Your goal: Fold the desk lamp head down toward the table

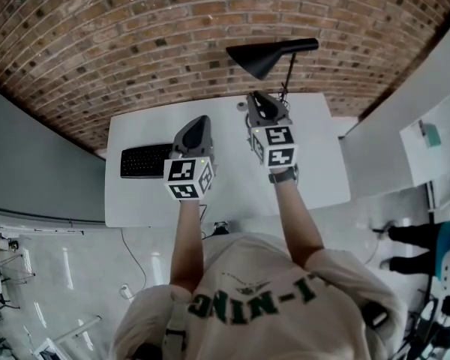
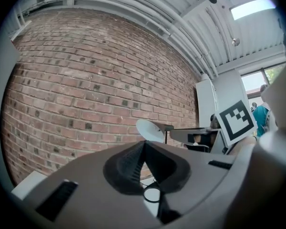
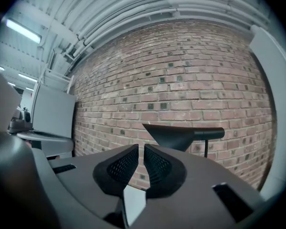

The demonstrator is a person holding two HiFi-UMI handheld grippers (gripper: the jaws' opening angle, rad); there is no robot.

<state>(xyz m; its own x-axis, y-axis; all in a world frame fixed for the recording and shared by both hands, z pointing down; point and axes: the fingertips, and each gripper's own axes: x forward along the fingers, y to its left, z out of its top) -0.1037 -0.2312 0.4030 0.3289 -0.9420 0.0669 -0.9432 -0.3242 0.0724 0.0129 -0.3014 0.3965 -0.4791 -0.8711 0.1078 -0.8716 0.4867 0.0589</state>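
Observation:
A black desk lamp (image 1: 270, 55) stands at the far edge of the white desk (image 1: 135, 201), its cone head held out level on a thin stem (image 1: 289, 75). In the right gripper view the lamp head (image 3: 174, 136) hangs just beyond the jaws, against the brick wall. My right gripper (image 1: 256, 96) (image 3: 141, 148) is below the lamp head with a thin slit between its pads and nothing in it. My left gripper (image 1: 201, 118) (image 2: 144, 143) is over the desk's middle, tips touching, holding nothing. The left gripper view shows the lamp head (image 2: 150, 130) ahead and slightly right.
A black keyboard (image 1: 145, 160) lies on the desk's left part. A brick wall (image 1: 135, 43) runs right behind the desk. A white partition (image 1: 405, 126) stands to the right. A cable loop (image 2: 152, 194) lies on the desk under the left gripper.

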